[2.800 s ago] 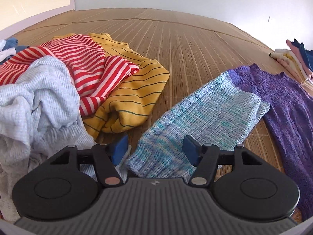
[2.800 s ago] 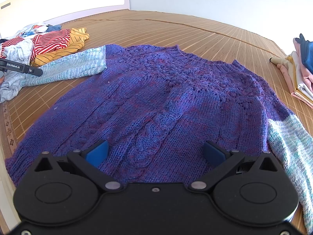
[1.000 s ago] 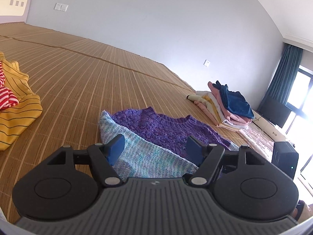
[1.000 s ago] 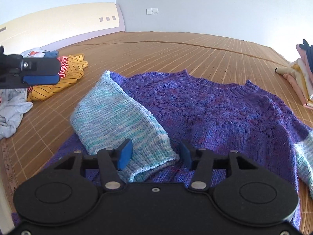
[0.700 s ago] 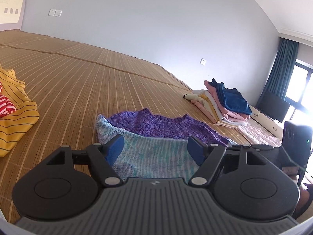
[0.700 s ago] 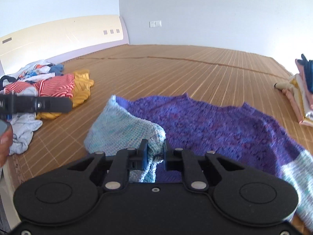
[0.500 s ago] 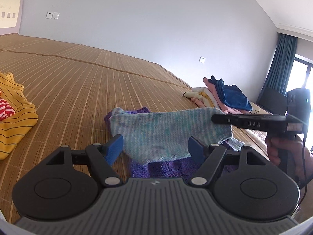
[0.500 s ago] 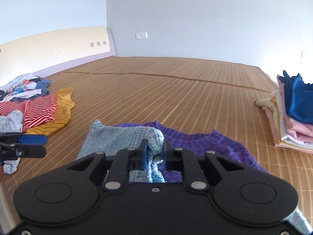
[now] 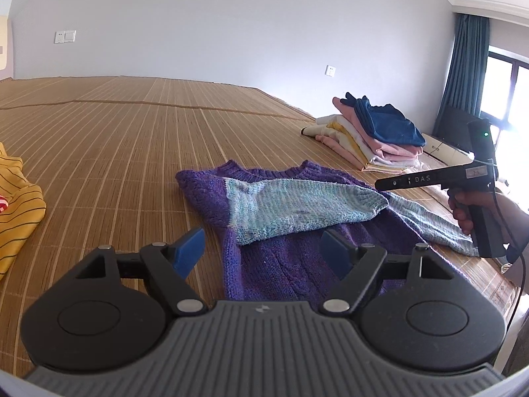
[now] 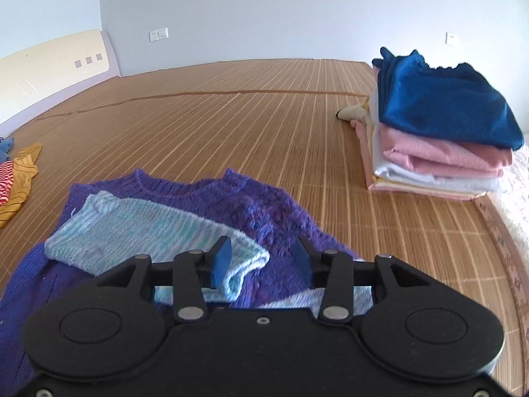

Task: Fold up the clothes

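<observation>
In the left wrist view, the left gripper (image 9: pixel 263 249) hung above the bamboo mat (image 9: pixel 132 139) with its jaws wide apart and nothing between them. In front of it the purple sweater (image 9: pixel 281 264) lay flat on the mat, and its light blue sleeve (image 9: pixel 297 208) was folded across the chest. At the right, a hand (image 9: pixel 476 208) held the right gripper (image 9: pixel 390 183) just above the cuff of the sleeve. A stack of folded clothes (image 9: pixel 373 135) sat well behind it, and a yellow striped garment (image 9: pixel 16 198) lay at the left edge. In the right wrist view, the right gripper (image 10: pixel 261 261) had its jaws apart and held nothing; the sleeve's cuff (image 10: pixel 244 261) lay beside its left finger. The stack (image 10: pixel 436 125) stood at the right.
</observation>
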### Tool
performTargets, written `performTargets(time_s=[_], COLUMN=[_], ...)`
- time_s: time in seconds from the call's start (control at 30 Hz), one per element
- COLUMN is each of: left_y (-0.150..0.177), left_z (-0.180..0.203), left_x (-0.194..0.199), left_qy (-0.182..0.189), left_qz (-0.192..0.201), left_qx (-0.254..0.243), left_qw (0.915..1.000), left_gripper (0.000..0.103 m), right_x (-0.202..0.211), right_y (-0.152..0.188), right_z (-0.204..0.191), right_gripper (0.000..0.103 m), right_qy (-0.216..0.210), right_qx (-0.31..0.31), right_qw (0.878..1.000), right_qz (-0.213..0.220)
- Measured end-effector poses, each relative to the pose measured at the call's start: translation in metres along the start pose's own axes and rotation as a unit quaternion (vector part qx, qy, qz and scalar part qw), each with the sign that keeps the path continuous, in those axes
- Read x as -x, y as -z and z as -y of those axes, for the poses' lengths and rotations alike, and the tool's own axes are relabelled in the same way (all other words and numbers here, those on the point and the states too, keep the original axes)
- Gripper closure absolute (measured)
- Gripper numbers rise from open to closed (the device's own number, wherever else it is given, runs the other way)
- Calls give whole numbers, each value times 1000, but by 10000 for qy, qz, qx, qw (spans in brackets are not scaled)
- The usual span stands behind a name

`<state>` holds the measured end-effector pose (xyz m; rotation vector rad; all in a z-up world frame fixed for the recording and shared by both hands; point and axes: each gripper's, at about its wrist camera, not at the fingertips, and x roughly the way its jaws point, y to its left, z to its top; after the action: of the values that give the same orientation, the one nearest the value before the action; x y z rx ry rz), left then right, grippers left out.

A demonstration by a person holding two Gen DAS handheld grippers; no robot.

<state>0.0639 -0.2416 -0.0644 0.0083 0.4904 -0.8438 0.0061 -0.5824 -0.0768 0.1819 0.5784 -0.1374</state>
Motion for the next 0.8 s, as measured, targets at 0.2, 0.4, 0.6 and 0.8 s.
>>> performTargets(time_s=[0.2,0.4,0.6,0.8], left_y=[5,7,7,6], left_z=[13,21,23,23], left_x=[-15,-20,-15,-13], left_qy=[-61,-52,-67,-51], left_qz=[-222,-319,-273,-268], left_qx=[-335,-457,-512,-472], left_qw=[9992,9984,9983,9985], left_gripper=[21,21,21,20], right_x=[5,-16,40,91], right_y=[17,27,14,40], right_z=[-22,-31,1,58], right_gripper=[33,37,29,24], right_qy=[-878,-576,-475,129], right_qx=[158,598,-151,-758], right_qw=[9960,9962,9984,9966], right_qz=[-25,-249,253,293])
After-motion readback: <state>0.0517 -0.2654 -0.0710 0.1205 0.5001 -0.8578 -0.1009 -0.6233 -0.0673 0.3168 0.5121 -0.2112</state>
